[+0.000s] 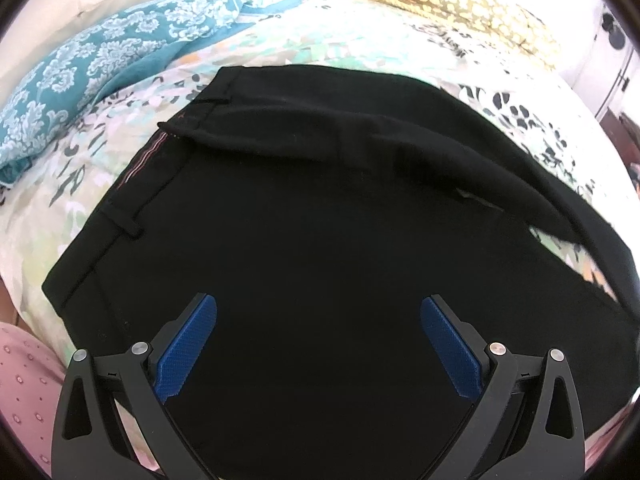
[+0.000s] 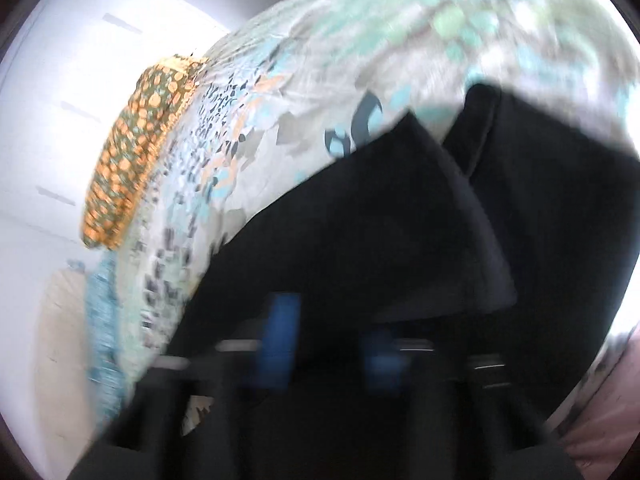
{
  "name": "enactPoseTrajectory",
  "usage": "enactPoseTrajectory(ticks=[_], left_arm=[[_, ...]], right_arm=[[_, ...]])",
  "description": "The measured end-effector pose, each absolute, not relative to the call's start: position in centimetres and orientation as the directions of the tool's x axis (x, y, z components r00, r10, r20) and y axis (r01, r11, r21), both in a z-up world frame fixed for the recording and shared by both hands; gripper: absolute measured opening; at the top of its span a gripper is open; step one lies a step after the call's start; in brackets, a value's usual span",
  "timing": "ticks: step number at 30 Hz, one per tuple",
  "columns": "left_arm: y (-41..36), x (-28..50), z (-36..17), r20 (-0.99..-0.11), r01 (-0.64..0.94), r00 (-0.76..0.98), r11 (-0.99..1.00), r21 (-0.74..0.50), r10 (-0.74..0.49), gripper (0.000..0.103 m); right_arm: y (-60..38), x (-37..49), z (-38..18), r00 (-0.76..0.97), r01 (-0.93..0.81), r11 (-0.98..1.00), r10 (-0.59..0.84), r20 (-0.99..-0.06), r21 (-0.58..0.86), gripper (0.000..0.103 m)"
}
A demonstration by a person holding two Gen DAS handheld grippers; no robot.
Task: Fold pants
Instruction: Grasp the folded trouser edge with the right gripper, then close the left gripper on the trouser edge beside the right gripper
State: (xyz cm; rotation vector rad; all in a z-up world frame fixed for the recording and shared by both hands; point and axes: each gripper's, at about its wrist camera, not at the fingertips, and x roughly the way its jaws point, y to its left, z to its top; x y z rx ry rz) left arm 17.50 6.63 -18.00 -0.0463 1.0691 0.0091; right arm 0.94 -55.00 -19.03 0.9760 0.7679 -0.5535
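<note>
Black pants [image 1: 312,208] lie on a flower-print bed sheet [image 1: 120,120], waistband to the left, one part folded over along the far edge. My left gripper [image 1: 319,312] is open and empty, hovering over the near part of the pants. In the blurred right wrist view the pants [image 2: 400,220] show as dark folds lifted off the sheet [image 2: 320,60]. My right gripper [image 2: 332,344] has its blue pads [image 2: 282,340] close together with black cloth around them; the blur hides whether they pinch it.
A teal patterned pillow [image 1: 100,60] lies at the far left and an orange-spotted cushion [image 1: 460,4] at the far right of the bed; the cushion also shows in the right wrist view [image 2: 136,152]. Pink dotted cloth [image 1: 24,380] is at the near left edge.
</note>
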Motion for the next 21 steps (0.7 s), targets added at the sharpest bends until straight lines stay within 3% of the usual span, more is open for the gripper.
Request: enactPoseTrajectory(ticks=[3, 6, 12, 21], left_arm=[[6.4, 17.9, -17.7, -0.888, -0.001, 0.456, 0.997, -0.073, -0.064, 0.102], [6.5, 20.1, -16.0, -0.875, 0.026, 0.444, 0.978, -0.205, -0.195, 0.102], [4.3, 30.0, -12.3, -0.83, 0.028, 0.438, 0.928, -0.372, -0.346, 0.102], [0.5, 41.0, -17.6, -0.875, -0.176, 0.278, 0.875, -0.451, -0.395, 0.102]], right_arm=[[-53.8, 1.4, -16.4, 0.648, 0.659, 0.58, -0.113, -0.753, 0.48, 0.006], [-51.9, 1.9, -12.8, 0.699, 0.562, 0.706, -0.126, -0.704, 0.431, 0.006], [-51.0, 1.5, -6.9, 0.791, 0.429, 0.794, -0.101, -0.603, 0.43, 0.005], [-49.5, -0.6, -3.4, 0.846, 0.316, 0.83, -0.027, -0.533, 0.46, 0.005]])
